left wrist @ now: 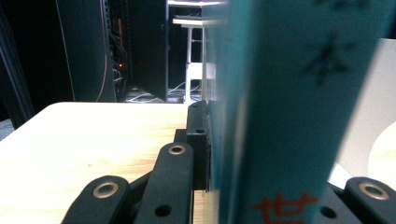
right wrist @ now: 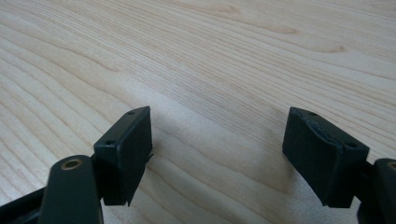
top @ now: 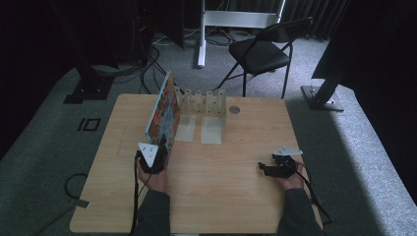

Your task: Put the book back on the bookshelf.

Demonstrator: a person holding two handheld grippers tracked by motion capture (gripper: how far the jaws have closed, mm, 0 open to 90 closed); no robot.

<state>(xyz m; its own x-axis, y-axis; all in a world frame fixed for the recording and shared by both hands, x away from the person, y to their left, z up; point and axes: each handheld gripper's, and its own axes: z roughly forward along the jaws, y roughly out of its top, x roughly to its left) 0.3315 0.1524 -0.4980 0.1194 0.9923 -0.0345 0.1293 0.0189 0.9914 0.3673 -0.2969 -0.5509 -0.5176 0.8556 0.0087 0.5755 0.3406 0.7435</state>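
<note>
Left tool (top: 158, 153) clenched on upright book (top: 164, 112), teal spine, orange character; right tool (top: 268, 168) released

1 book (top: 163, 114) – 1 rack (top: 204, 105) – 1 chair (top: 260, 51) – 2 grippers.

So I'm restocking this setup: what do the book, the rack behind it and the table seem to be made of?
The book looks like printed paper with a smooth, maybe glossy cover: colourful artwork, a teal spine with lettering. The rack seems to be clear plastic, perhaps acrylic, since the table shows through its dividers. The table looks like pale wood or wood-look laminate, matte, with visible grain.
</note>
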